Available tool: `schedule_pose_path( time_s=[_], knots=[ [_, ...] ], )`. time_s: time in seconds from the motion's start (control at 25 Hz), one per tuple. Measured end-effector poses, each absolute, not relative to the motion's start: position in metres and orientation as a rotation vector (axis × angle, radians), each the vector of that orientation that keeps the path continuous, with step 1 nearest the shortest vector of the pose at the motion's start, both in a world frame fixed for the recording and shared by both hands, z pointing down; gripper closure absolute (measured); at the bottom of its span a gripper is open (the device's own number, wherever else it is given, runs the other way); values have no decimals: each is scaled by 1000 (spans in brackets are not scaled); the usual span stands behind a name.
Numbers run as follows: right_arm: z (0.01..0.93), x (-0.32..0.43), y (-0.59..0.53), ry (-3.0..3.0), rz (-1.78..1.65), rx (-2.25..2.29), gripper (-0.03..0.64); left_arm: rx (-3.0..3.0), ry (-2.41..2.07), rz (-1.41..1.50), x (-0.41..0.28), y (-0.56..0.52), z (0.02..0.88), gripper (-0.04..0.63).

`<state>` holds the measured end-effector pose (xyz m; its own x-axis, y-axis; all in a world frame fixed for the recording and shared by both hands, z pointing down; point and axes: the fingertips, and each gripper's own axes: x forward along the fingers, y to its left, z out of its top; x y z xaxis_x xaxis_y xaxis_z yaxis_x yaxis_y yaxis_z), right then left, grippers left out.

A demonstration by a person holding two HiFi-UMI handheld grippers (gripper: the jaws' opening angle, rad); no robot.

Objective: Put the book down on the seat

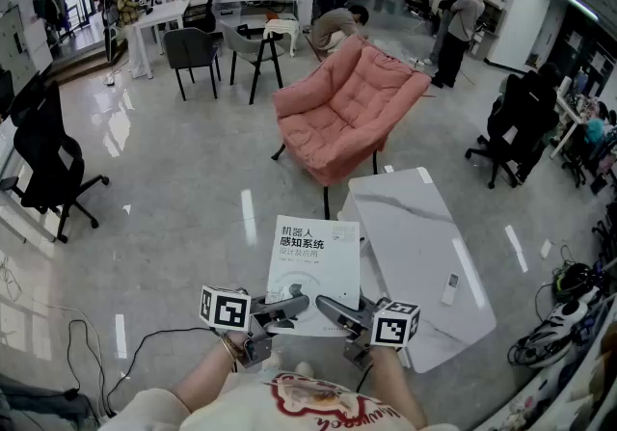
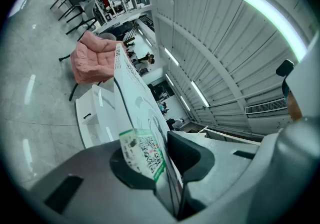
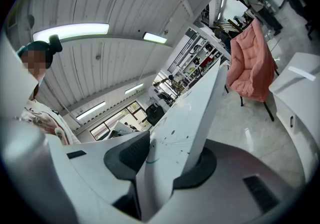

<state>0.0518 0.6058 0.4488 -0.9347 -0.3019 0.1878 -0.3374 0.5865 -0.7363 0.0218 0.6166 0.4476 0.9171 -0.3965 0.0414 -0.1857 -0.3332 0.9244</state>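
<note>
A white book (image 1: 314, 270) with Chinese print on its cover is held flat in front of me, above the floor. My left gripper (image 1: 294, 309) is shut on the book's near left corner, and my right gripper (image 1: 330, 309) is shut on its near right corner. In the left gripper view the book (image 2: 131, 92) runs edge-on between the dark pads, with a QR sticker (image 2: 143, 154) at the jaws. The right gripper view shows the book (image 3: 192, 113) clamped between both pads. The seat, a pink padded chair (image 1: 345, 109), stands farther ahead; the pink chair (image 2: 91, 59) (image 3: 251, 62) also shows in both gripper views.
A white marble-look low table (image 1: 418, 258) stands just right of the book, with a small remote (image 1: 452, 282) on it. Black office chairs (image 1: 50, 166) (image 1: 516, 128) stand at left and right. Desks, grey chairs (image 1: 191, 52) and several people are at the back. Cables lie on the floor.
</note>
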Motion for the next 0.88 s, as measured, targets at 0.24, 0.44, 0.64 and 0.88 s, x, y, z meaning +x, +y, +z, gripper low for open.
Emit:
schedule_pose_path(
  time_s=[0.24, 0.44, 0.64, 0.88],
  knots=[
    [449, 50, 605, -2769, 1286, 570, 477, 1926, -424, -221, 20, 616, 447, 528],
    [449, 48, 606, -2777, 1282, 575, 477, 1930, -420, -215, 18, 617, 448, 528],
    [448, 52, 607, -2778, 1261, 560, 477, 1972, -449, -206, 22, 618, 448, 528],
    [445, 41, 606, -2804, 1223, 563, 477, 2002, -447, -212, 10, 617, 446, 528]
  ],
)
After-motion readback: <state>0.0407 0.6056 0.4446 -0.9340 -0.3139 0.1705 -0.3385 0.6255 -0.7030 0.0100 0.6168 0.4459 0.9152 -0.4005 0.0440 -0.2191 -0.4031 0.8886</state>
